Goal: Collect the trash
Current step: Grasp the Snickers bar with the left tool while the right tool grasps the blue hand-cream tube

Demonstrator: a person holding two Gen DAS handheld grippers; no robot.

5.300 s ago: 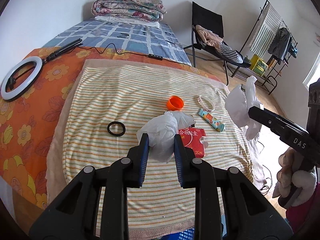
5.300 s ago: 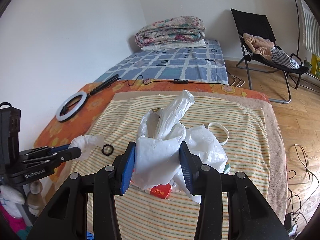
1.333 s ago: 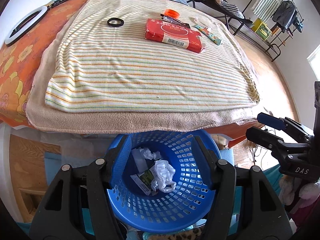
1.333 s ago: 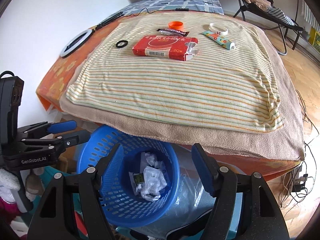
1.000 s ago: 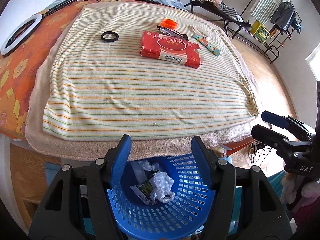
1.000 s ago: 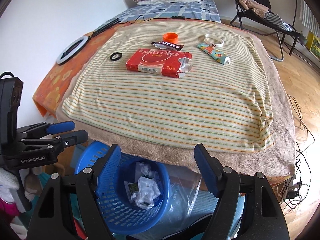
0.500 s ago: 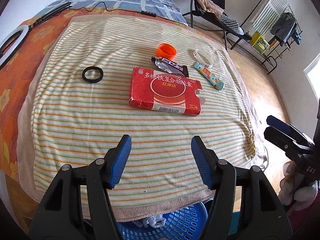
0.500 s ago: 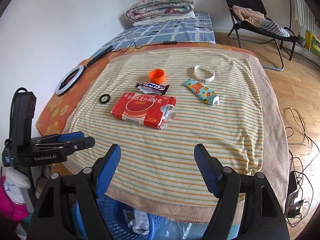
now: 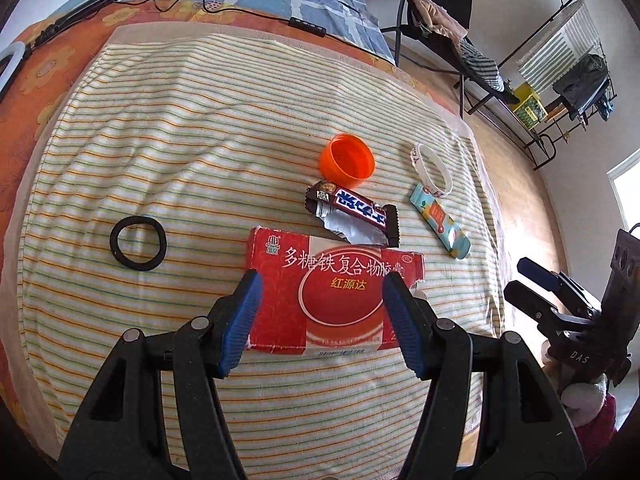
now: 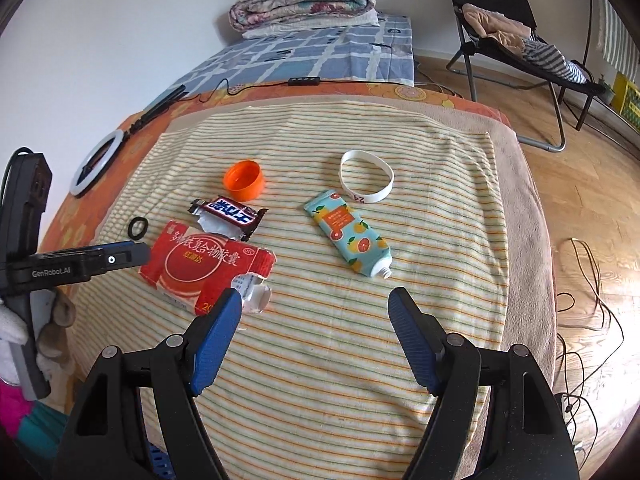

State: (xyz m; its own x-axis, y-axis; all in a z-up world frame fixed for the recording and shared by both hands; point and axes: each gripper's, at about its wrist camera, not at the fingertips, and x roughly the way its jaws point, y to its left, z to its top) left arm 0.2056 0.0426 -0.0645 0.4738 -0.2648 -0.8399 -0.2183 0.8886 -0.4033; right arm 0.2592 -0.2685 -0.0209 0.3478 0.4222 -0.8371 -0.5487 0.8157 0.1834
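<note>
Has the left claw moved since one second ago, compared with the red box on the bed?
Yes. The left claw came up from the blue basket and forward over the bed; its open fingers now frame the red box.

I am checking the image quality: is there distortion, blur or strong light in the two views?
Left wrist view: strong fisheye bending, the towel stripes curve, corners are dark; the red box text is sharp; bright window at the right edge. Right wrist view: the same curving and dark corners; even daylight, soft shadows, a sunlit patch on the floor; the tube is in focus.
</note>
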